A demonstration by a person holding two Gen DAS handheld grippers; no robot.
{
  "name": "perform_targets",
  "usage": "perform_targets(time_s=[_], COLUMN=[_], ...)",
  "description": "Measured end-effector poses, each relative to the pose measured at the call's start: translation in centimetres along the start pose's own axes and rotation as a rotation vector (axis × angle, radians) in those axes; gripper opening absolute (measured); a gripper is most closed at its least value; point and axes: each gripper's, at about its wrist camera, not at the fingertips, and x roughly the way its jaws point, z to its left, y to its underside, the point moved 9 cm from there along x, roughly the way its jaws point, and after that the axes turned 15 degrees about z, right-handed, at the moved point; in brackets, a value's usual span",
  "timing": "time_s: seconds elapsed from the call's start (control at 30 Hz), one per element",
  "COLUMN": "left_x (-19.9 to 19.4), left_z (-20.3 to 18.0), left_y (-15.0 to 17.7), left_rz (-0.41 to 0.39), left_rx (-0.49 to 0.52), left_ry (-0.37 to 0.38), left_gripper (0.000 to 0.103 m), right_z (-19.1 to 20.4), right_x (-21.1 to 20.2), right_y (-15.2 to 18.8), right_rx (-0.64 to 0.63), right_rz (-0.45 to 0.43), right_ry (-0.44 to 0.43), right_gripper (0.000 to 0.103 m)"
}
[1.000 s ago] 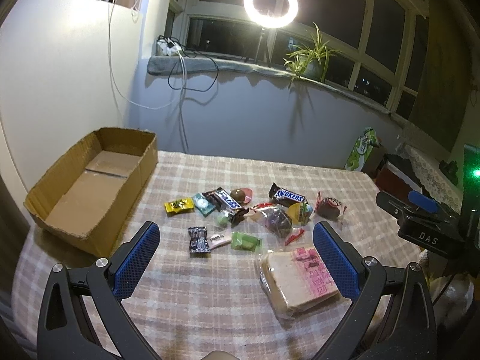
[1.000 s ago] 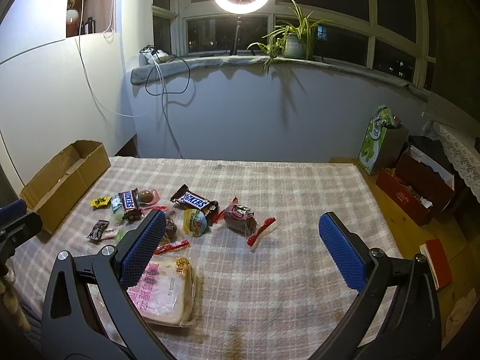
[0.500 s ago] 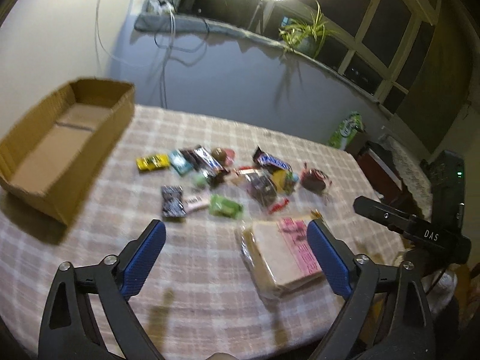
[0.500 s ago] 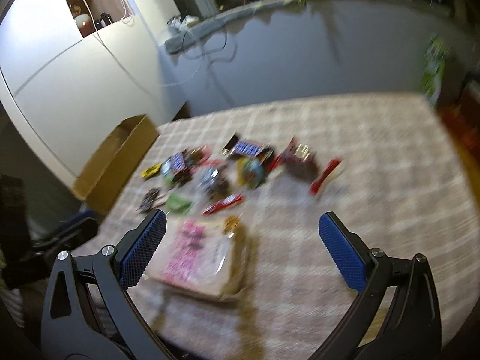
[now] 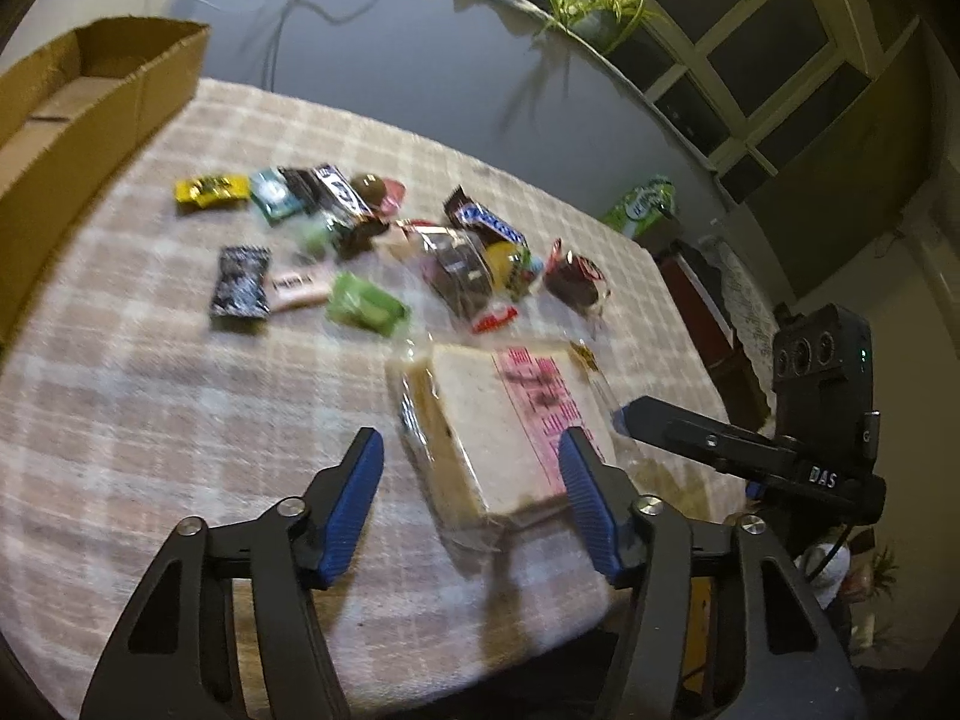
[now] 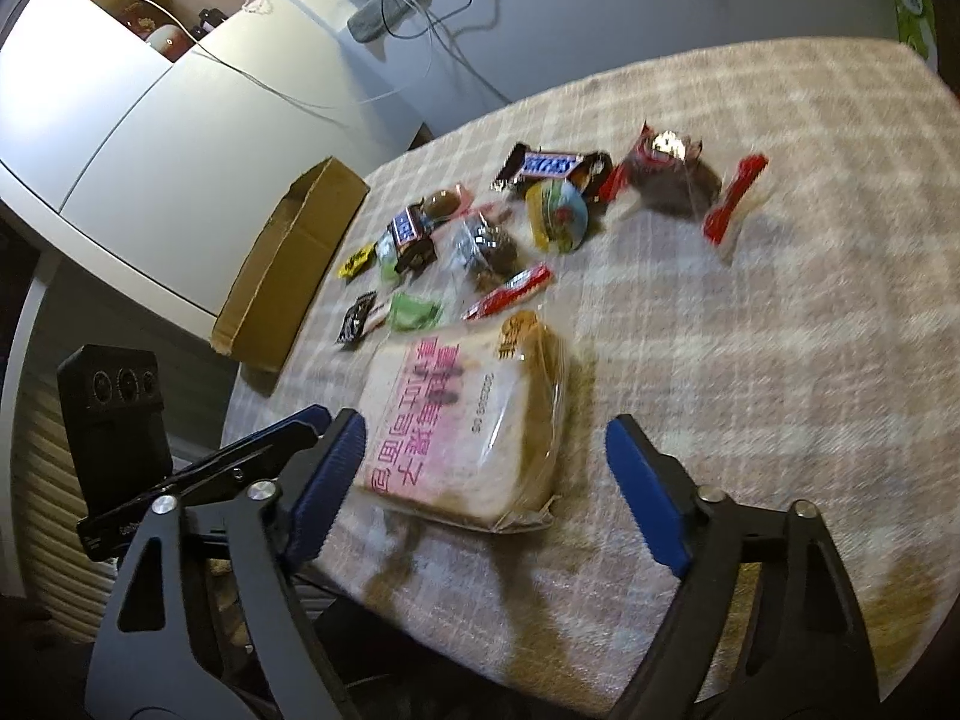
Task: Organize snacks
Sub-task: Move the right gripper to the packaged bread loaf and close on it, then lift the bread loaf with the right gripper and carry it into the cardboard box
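A bagged loaf of sliced bread with pink print [image 5: 498, 426] [image 6: 474, 426] lies near the table's front edge. My left gripper [image 5: 471, 501] is open, its blue pads astride the bread's near end, not closed on it. My right gripper [image 6: 489, 480] is open and hovers over the bread from the other side. Small snacks lie beyond: a Snickers bar [image 5: 489, 222] [image 6: 552, 165], a yellow packet [image 5: 211, 189], a black packet [image 5: 240, 282], a green packet [image 5: 366, 303] [image 6: 414, 312], a red stick [image 6: 510, 291]. An open cardboard box [image 5: 78, 114] [image 6: 288, 264] sits at the table's left end.
The checked tablecloth [image 5: 150, 396] [image 6: 780, 330] covers the table. A window ledge with a potted plant [image 5: 594, 6] and cables runs behind. A white cabinet [image 6: 150, 120] stands by the box. A green bag [image 5: 642, 204] sits on the floor beyond the table.
Both grippers have tilted down and moved in toward the bread loaf, and their jaws have narrowed somewhat. The bread now sits between each pair of fingers. The snacks have not moved.
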Motion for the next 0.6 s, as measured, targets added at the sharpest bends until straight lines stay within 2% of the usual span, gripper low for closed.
perform_targets(time_s=[0.23,0.37,0.5,0.6], left_x=[1.9,2.2,2.2,2.1], left_z=[0.1,-0.1,-0.3,-0.5], left_y=[0.3,0.4,0.5,0.4], left_rz=[0.047,0.059,0.056,0.045], left_rx=[-0.012,-0.002,0.015,0.028], left_ry=[0.021,0.032,0.016,-0.002], left_gripper=[0.050,0.044,0.044,0.044], right_z=[0.4,0.4,0.4,0.5], right_x=[1.5,2.2,2.4,2.5], right_y=[0.7,0.8,0.7,0.7], right_rx=[-0.007,-0.012,-0.019,-0.034], right_rz=[0.054,0.070,0.060,0.061], right_ry=[-0.014,-0.016,0.002,0.007], right_gripper=[0.074,0.067,0.059,0.057])
